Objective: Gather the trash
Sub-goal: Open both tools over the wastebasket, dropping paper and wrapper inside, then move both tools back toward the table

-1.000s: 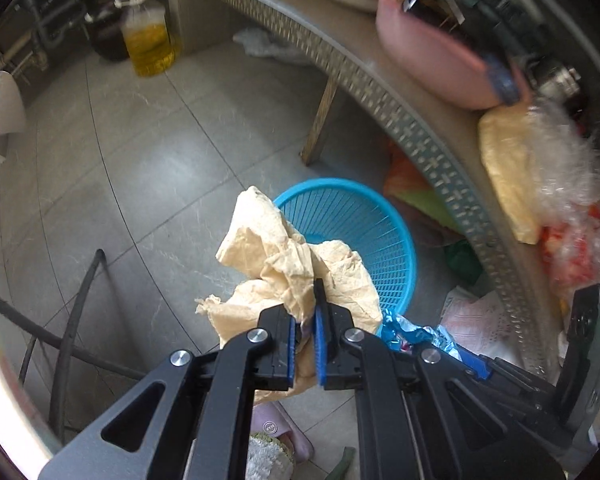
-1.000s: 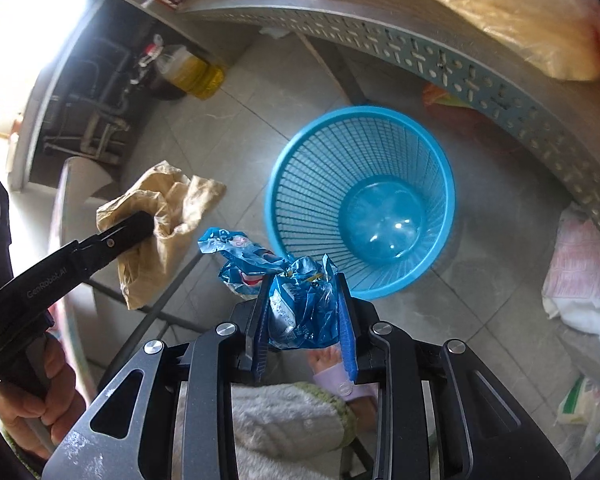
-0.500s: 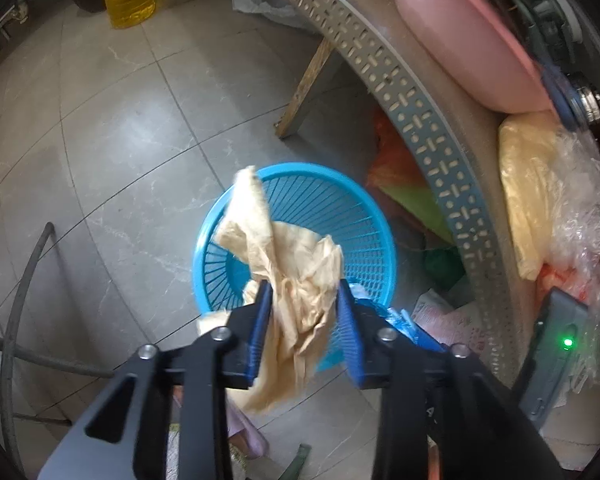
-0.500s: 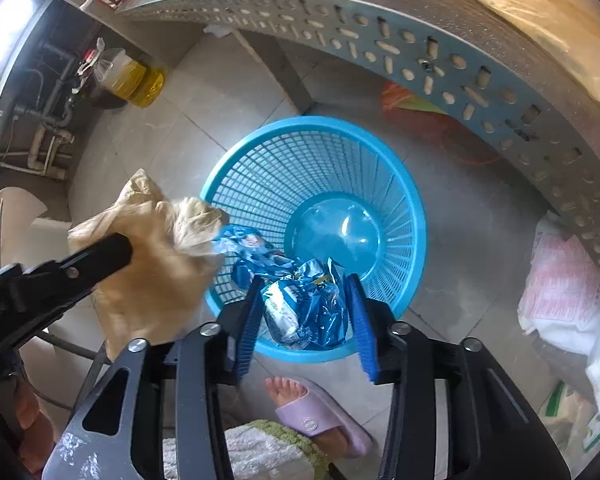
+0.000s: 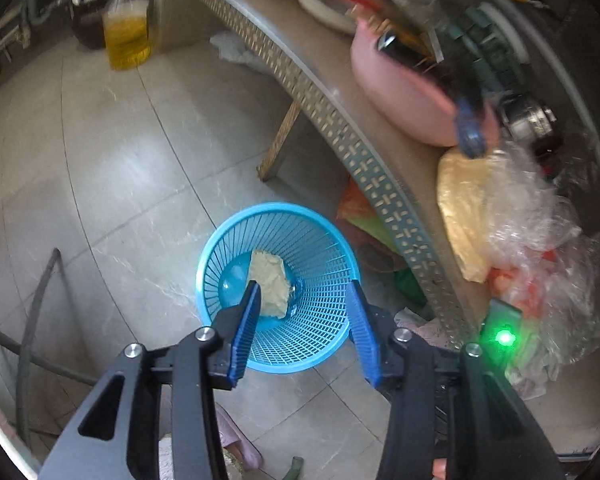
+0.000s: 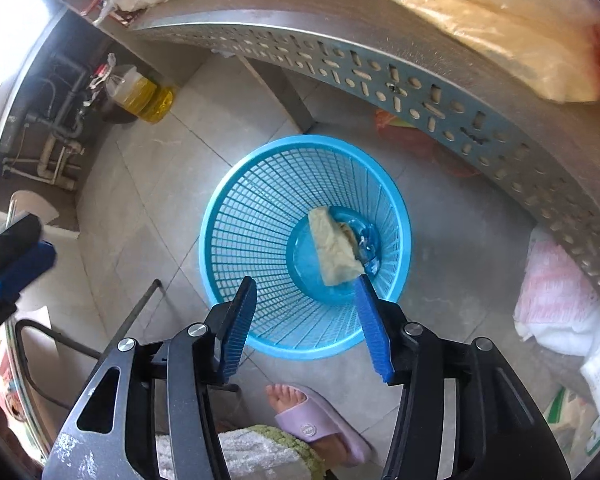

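- Left wrist view: my left gripper (image 5: 304,292) hangs over the blue basket (image 5: 216,248), which stands on the tiled floor just beside the perforated front edge of the tabletop (image 5: 340,132). Its jaws are opening and nothing is between them.
- The crumpled tan paper (image 5: 270,284) lies at the bottom of the basket, directly under my fingers; I judge I hold this high so that trash falls inside the rim, not onto the floor.
- On the tabletop near its front edge sit a pink bowl (image 5: 400,92) and clear plastic bags (image 5: 532,216). A bottle of yellow oil (image 5: 126,36) stands on the floor, well apart from the basket.
- Right wrist view: my right gripper (image 6: 306,280) also points down into the basket (image 6: 236,208), jaws moderately wide and empty.
- The tan paper (image 6: 334,248) rests on the basket floor with the blue wrapper (image 6: 368,248) touching its far side, partly tucked under it.
- A foot in a lilac slipper (image 6: 316,416) stands on the floor just beside the basket, so I am close above it.
- I judge this drop done; more trash would come next.
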{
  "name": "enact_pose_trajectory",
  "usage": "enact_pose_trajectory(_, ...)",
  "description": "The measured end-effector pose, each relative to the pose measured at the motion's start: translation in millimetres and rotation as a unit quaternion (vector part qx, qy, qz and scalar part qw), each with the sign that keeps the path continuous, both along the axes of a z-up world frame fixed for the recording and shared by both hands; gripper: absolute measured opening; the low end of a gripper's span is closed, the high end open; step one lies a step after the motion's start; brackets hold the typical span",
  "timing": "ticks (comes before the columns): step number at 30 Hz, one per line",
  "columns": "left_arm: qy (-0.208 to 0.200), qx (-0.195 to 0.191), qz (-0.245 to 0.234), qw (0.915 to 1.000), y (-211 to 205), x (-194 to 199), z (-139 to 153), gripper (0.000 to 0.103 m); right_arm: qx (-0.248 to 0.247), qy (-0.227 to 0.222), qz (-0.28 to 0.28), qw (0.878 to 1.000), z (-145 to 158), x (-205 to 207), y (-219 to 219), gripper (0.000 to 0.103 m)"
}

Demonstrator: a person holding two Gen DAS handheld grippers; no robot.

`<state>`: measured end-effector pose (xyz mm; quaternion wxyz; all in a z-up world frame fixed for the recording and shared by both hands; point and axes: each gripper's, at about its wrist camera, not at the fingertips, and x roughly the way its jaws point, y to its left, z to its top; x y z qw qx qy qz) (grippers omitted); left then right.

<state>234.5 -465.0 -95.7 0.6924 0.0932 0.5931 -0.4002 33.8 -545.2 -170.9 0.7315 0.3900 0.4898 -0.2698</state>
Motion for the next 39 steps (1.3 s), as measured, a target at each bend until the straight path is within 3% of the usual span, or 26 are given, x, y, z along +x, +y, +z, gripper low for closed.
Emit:
enact_pose_trajectory(5, -0.050, -0.032, -0.012, 0.9982, 31, -20, 46, 0.055, -0.041, 0.004, 0.031, 0.999, 26, -3, 26, 0.054)
enact_pose_trajectory(9, -0.094, -0.068, 0.001, 0.9932, 73, -36, 80, 0.068, -0.103, -0.010, 0.074, 0.992, 63, -6, 54, 0.066)
enact_pose_trajectory(11, -0.108, -0.086, 0.013, 0.9903, 94, -44, 94, 0.079, -0.134, -0.023, 0.093, 0.986, 84, -7, 67, 0.071)
enact_pose_trajectory(15, -0.136, -0.126, 0.054, 0.9812, 138, -62, 120, 0.086, -0.194, -0.051, 0.116, 0.973, 119, -13, 90, 0.087)
enact_pose_trajectory(17, -0.163, -0.140, 0.078, 0.9735, 160, -69, 132, 0.095, -0.223, -0.056, 0.130, 0.964, 133, -11, 102, 0.092)
enact_pose_trajectory(20, -0.188, -0.147, 0.097, 0.9664, 188, -82, 145, 0.097, -0.260, -0.064, 0.151, 0.952, 150, -10, 119, 0.095)
enact_pose_trajectory(29, -0.178, -0.167, 0.134, 0.9606, 279, -103, 160, 0.097, -0.324, -0.098, 0.190, 0.921, 183, -5, 156, 0.095)
enact_pose_trajectory(33, -0.164, -0.153, 0.185, 0.9567, 321, -114, 151, 0.097, -0.331, -0.126, 0.236, 0.905, 187, -3, 178, 0.095)
enact_pose_trajectory(39, -0.130, -0.166, 0.281, 0.9362, 387, -126, 133, 0.097, -0.310, -0.186, 0.301, 0.883, 195, 10, 209, 0.095)
